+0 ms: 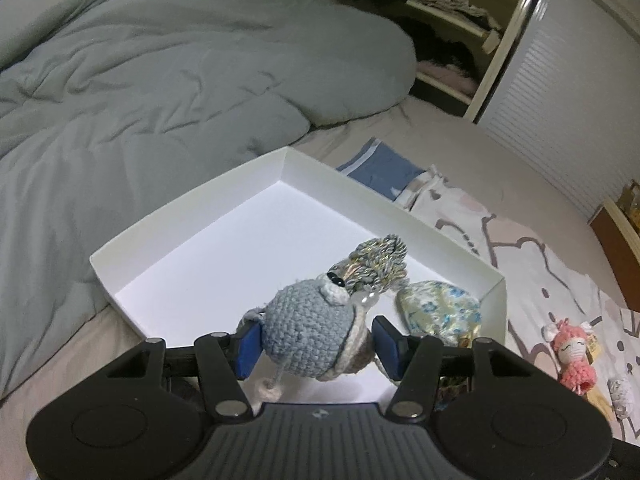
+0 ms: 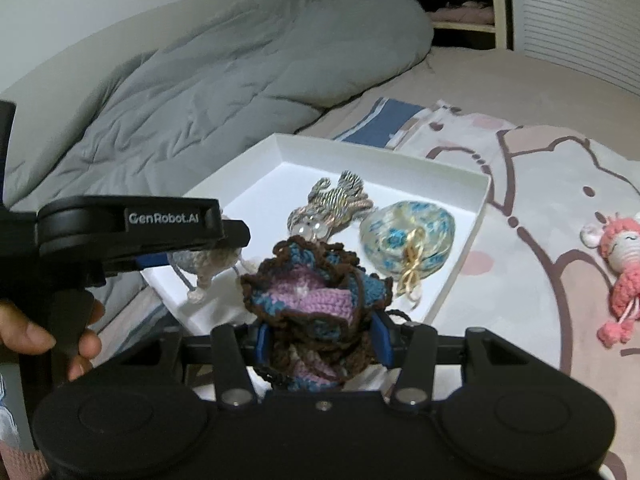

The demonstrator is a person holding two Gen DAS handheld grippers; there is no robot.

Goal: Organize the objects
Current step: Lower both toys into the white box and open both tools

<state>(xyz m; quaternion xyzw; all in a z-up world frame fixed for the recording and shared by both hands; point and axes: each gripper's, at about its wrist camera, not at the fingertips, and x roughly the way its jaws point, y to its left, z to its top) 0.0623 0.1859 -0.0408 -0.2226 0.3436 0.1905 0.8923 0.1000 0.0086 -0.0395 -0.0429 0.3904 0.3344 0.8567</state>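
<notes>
**Woolly toys held over the white box**

Grey-blue wool makes the round toy that sits between the blue pads of the left tongs. The left tongs are closed on it, squeezing its sides. The toy is held above the near edge of the white box. Its thin tail hangs down under the tongs.

The right tongs hold a frilly knitted pouch in purple, blue and brown. The pouch bulges up between the two blue pads and is squeezed on both sides. It hangs just over the near edge of the same box.

The box lies on the bed, beside a grey quilt. Inside the box, near its right wall, lies a small flowered bag with a gold bow. Next to it lies a striped, shiny yarn toy.

A pink doll lies on the patterned sheet, well apart from the box, on the right side.

In the right wrist view, a hand grips the handle of the left tongs.
</notes>
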